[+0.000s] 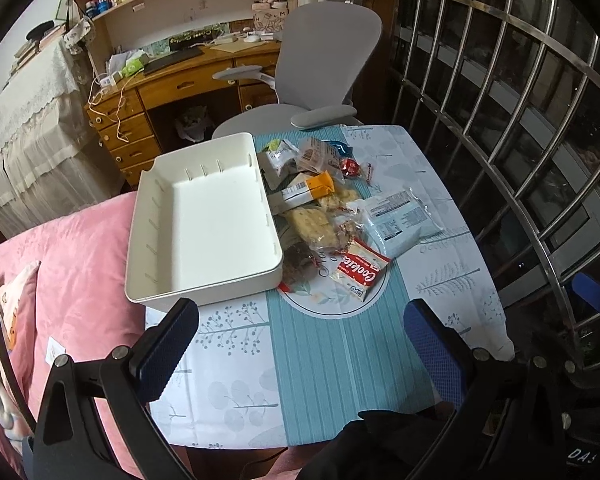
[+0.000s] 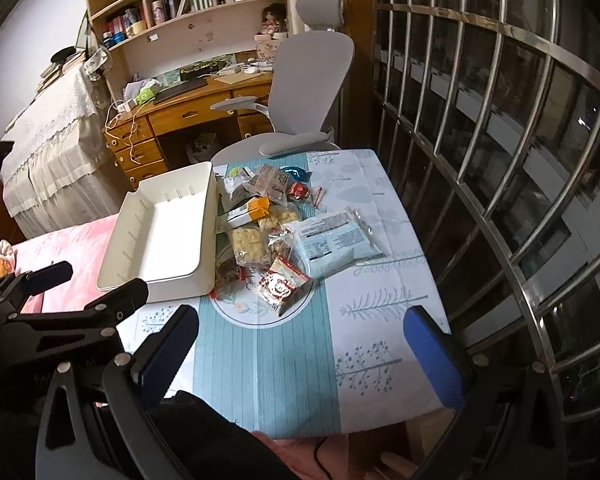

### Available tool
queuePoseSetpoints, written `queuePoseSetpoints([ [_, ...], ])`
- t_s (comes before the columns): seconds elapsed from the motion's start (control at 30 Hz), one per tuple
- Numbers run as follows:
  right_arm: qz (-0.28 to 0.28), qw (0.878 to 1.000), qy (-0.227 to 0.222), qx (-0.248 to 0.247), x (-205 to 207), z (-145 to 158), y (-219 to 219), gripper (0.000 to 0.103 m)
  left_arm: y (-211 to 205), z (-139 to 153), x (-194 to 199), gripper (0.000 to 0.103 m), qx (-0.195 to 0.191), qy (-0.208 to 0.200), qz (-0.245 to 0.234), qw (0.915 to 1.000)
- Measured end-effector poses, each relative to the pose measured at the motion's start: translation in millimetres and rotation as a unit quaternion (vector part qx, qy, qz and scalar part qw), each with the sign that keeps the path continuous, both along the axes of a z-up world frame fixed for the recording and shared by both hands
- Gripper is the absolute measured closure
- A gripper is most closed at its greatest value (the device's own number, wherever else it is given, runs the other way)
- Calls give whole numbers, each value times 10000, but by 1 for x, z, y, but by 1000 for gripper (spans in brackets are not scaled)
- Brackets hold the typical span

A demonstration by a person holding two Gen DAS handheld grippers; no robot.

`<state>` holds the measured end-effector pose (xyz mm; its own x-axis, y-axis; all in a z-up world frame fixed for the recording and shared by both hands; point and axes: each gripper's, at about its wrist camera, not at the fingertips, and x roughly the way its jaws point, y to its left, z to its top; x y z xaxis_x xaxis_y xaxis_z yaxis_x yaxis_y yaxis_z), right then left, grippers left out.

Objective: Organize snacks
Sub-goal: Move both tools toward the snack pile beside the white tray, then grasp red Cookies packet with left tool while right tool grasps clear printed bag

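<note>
A small tabletop [image 1: 340, 360] with a teal and white leaf-print cloth is sitting between a pink bed on the left and a barred window on the right. A white bin [image 1: 204, 220] is lying empty on the tabletop's left side, its outer edge appearing to reach out past the cloth toward the bed. Just right of it, touching its wall, a loose pile of snacks [image 1: 320, 208] is spreading across the middle: a red and white cookie pack [image 1: 362, 274] nearest the viewer, a pale blue packet [image 1: 400, 220] at the right edge, an orange box [image 1: 314, 188], and clear-wrapped biscuits between them. The bin is sitting next to the pile, probably so each snack needs only a short carry. The left tool [image 1: 300, 340] is hovering over the near tabletop, fingers apart and holding nothing. The right tool [image 2: 300, 344] is hovering likewise, fingers spread and empty, facing the pile. No snack is in the bin yet, so sorting seems not to have begun.
</note>
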<state>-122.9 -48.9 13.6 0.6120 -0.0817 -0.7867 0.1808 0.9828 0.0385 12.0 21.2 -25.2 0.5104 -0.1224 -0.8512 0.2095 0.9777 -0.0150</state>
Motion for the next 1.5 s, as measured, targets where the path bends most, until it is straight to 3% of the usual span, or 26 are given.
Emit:
queuePoseSetpoints([
  [0.43,1096,9938,-83,-145,42,-9,-44,1,-47,-29,36,1,-143,767,548,9954],
  [0.7,2129,9764,-241,-284,76,-22,-82,2,-77,-55,59,1,-454,1327,1080,9842],
  [0.97,3474,9340,-150,-818,113,-63,-97,2,-95,-102,87,4,-499,2022,1632,9644],
  [1.17,4131,9011,58,-1321,141,-104,-97,2,-99,-144,113,4,-526,2443,1982,9478],
  [1.33,4571,8725,453,-1665,170,-146,-92,2,-95,-184,132,4,-637,2761,2439,9275],
  [1.5,5222,8325,794,-1672,191,-183,-86,2,-83,-213,144,5,-735,2925,2847,9099],
])
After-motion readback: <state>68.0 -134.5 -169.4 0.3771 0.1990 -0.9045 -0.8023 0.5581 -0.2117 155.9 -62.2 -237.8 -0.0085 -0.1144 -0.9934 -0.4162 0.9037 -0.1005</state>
